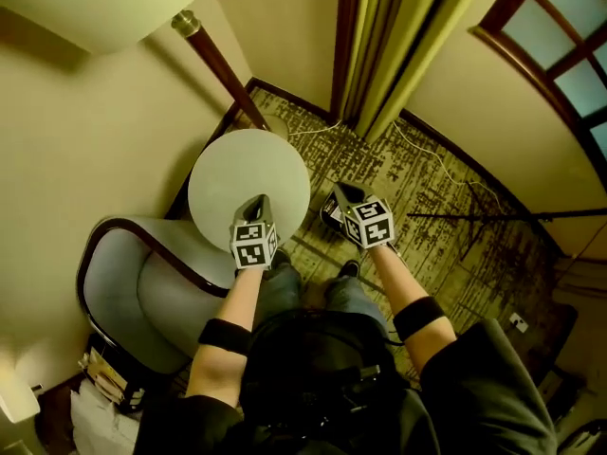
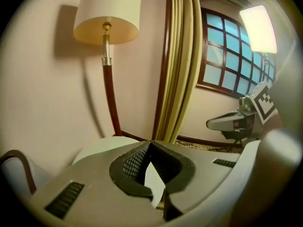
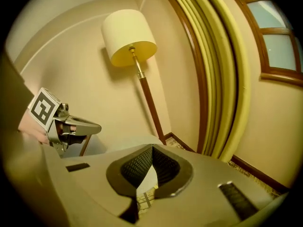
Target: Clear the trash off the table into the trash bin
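Holds the left gripper (image 1: 261,200) up above the near right edge of the round desk (image 1: 232,173), jaws pressed together tip to tip, nothing between them. Holds the right gripper (image 1: 339,191) level with it and well apart to the right, off the desk and over the patterned carpet (image 1: 427,192), closed the same way and empty too.

Cannot make out the trash in any view.

Directly beneath the right gripper, just beside the desk's right edge, a dark thing (image 1: 329,218) with a pale rim, standing on the carpet and mostly covered by the gripper. Cannot tell whether it is the trash bin, nor anything of its inside.

To the near left of the desk, touching or nearly touching its edge, a grey armchair (image 1: 142,287) with a dark wooden frame. Beyond the desk, against the far wall, a floor lamp (image 2: 107,14) with a cream shade on a dark red pole. To the lamp's right, a yellow-green curtain (image 1: 398,36) hanging to the floor.

At the near left corner, behind the armchair, a stack of paper-like things (image 1: 106,375) set on edge. Cannot tell what holds them.
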Tool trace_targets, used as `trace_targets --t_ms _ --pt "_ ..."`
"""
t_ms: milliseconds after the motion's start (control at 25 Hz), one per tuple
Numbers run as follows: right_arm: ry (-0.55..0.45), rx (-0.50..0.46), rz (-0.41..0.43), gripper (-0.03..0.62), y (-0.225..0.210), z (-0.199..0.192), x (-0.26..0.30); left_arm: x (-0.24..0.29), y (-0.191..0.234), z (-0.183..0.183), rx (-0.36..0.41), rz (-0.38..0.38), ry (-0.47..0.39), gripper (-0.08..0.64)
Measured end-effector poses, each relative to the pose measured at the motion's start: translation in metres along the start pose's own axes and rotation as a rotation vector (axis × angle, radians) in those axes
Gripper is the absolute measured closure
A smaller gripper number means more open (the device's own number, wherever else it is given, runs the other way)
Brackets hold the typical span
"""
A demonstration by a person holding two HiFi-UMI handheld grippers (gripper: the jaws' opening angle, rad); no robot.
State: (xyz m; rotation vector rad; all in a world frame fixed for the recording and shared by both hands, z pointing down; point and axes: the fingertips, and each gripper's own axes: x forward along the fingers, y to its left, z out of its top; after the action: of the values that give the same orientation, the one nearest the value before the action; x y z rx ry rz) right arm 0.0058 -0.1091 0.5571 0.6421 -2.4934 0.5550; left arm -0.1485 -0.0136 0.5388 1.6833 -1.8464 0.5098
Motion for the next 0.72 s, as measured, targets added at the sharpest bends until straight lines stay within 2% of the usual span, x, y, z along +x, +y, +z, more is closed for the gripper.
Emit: trace_targets --t_ms 200,360,520,720 --pt "0.009 -0.145 0.148 0.592 0.073 0.033 0.014 -0.059 0.052 -0.002 -0.074 0.139 -0.049 0.552" --pt "0.005 -0.172 0.219 0.592 0.114 0.055 0.028 -0.088 0.093 0.0 -0.132 0.204 -0.084 0.552" --pt "-0.004 -0.196 0.243 0.592 0.136 0.071 0.032 -0.11 0.116 0.009 -0.173 0.239 -0.12 0.552" --pt "0.0 -0.246 0.244 0.592 0.147 0.08 0.03 -0.123 0.128 0.011 -0.182 0.252 -0.141 0.552"
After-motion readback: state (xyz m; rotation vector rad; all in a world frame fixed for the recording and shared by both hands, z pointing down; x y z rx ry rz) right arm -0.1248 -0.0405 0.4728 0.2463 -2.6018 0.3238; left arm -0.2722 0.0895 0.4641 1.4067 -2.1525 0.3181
